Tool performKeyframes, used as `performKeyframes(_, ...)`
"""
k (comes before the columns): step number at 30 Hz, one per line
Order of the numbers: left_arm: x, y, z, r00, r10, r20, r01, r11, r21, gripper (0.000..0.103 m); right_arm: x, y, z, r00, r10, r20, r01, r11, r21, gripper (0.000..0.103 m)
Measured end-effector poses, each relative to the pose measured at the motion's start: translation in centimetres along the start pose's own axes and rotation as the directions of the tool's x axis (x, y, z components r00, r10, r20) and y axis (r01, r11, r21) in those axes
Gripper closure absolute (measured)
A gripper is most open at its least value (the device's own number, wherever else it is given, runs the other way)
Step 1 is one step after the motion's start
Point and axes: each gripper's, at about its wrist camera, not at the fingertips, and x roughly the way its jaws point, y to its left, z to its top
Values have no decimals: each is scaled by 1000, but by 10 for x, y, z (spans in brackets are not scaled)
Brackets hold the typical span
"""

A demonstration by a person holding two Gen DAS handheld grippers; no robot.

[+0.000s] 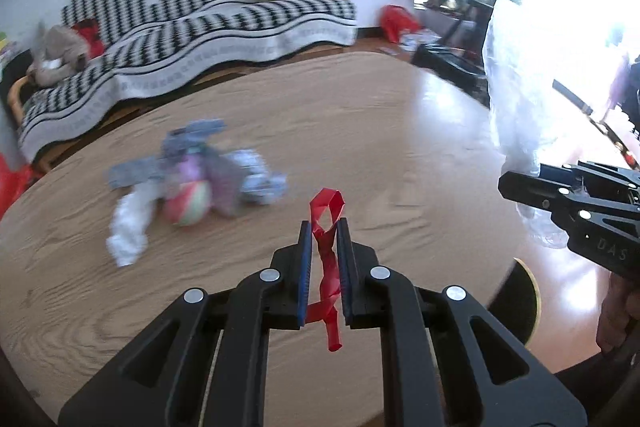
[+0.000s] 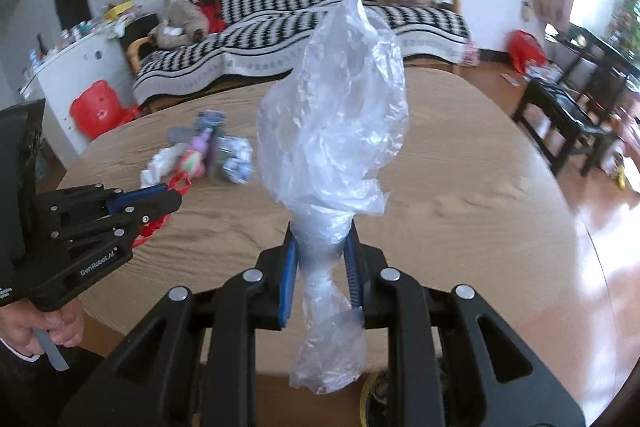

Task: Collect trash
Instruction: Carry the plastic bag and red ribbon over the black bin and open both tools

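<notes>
Presently both tongs are occupied. The left tongs are nearly closed, pinching a twisted red plastic strip whose long axis runs along the fingers, a loop of it standing out past the tips. The right tongs are clamped on the gathered neck of a clear plastic bag, which billows upward beyond the tips while a crumpled tail hangs behind the pads (whether anything lies inside it cannot be told).

The remaining trash is gathered in one loose heap on the wooden table, ahead and to the left of the left tongs, which are judged the nearer of the two; from the right wrist view the same heap is seen further off, beyond the left tongs. The relation on which the coming move seems to turn is between the strip and the bag: the bag is held to the right of the left tongs, well apart, with its long axis roughly upright.

By count: one red strip, one clear bag, one heap. Within the heap about five pieces are made out, though blur makes the number uncertain: a white crumpled tissue, a pink-and-green ball-like wrapper, and greyish, purple and bluish-white paper scraps.
</notes>
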Motion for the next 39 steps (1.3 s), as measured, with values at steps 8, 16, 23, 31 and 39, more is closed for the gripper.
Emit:
performKeyframes(8, 16, -96, 1, 988, -151, -14, 152, 984, 96, 91, -53, -87, -59, 993, -113, -21, 114, 987, 115, 80)
performKeyframes(16, 38, -174, -16, 959, -274, -80, 283, 944, 169, 91, -74, -144, -116, 981, -164, -105, 185, 953, 241, 80)
performKeyframes(23, 61, -205, -31, 929, -331, -164, 356, 919, 167, 91, -64, -157, -150, 958, -166, -232, 233, 924, 303, 80)
performKeyframes(31, 78, -218, -46, 907, -350, -237, 390, 908, 152, 91, -46, -158, -174, 933, -119, -339, 241, 907, 345, 80)
performKeyframes(39, 84, -218, -45, 903, -348, -251, 392, 907, 152, 91, -48, -159, -171, 932, -115, -345, 242, 904, 353, 80)
